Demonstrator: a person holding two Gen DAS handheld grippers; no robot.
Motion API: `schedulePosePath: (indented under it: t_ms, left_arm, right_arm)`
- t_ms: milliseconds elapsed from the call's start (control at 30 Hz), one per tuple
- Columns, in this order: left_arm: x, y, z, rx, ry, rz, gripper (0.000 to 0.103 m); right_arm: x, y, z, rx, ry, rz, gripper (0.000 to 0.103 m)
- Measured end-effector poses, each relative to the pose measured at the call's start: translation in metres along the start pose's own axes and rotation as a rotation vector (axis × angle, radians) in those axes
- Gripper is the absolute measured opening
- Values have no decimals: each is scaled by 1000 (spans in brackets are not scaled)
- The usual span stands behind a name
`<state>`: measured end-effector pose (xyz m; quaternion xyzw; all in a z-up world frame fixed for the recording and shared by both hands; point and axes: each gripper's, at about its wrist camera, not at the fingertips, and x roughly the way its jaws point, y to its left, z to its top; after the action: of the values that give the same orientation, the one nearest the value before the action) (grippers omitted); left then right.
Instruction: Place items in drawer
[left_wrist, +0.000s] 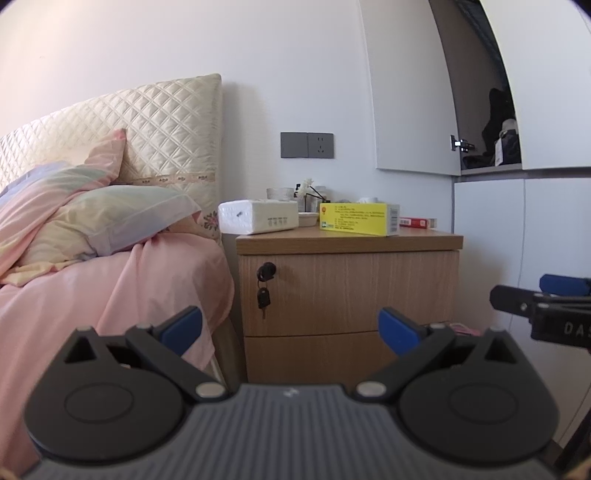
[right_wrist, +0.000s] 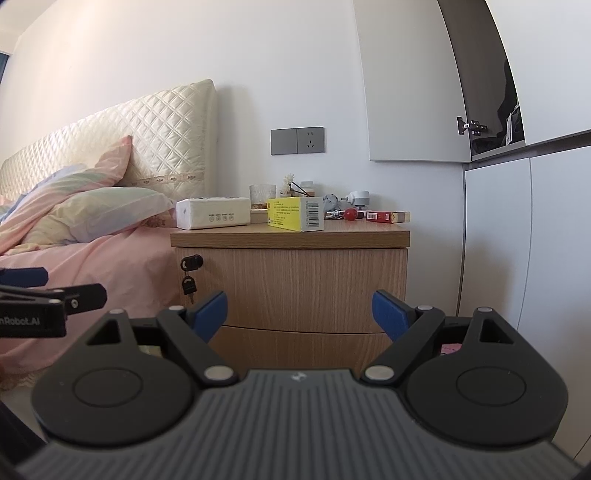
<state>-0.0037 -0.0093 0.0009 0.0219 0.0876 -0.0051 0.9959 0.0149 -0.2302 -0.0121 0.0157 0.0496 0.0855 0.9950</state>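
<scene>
A wooden nightstand (left_wrist: 347, 291) (right_wrist: 295, 280) stands beside the bed, both drawers shut; the upper drawer (left_wrist: 351, 291) (right_wrist: 295, 284) has a lock with hanging keys (left_wrist: 264, 288) (right_wrist: 189, 277). On top lie a yellow box (left_wrist: 358, 218) (right_wrist: 295, 214), a white tissue pack (left_wrist: 258, 217) (right_wrist: 213, 213) and a red cigarette pack (left_wrist: 417, 222) (right_wrist: 388, 216). My left gripper (left_wrist: 291, 326) is open and empty, in front of the nightstand. My right gripper (right_wrist: 299, 314) is open and empty, facing the drawers.
A bed with pink sheets (left_wrist: 103, 291) (right_wrist: 110, 266) and pillows is at the left. A glass (right_wrist: 262, 195), a small flower (right_wrist: 291, 184), a red ball (right_wrist: 351, 213) and a plug (right_wrist: 358, 197) crowd the nightstand's back. White wardrobe doors (right_wrist: 517, 229) stand at the right.
</scene>
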Motion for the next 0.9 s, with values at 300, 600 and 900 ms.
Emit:
schedulePosePath:
  t_ms: [300,600,900]
  left_arm:
    - [1,6,-3,6,-4,-14,103]
    - [1,5,-3,4,-2,-15,103]
    - [0,1,-5,8,-4,-13,103]
  right_arm:
    - [1,0,-1,5,-1,0,87]
    - [1,-2,-1,6,3,-1,87]
    - [0,-3,-1,9,2,0,87]
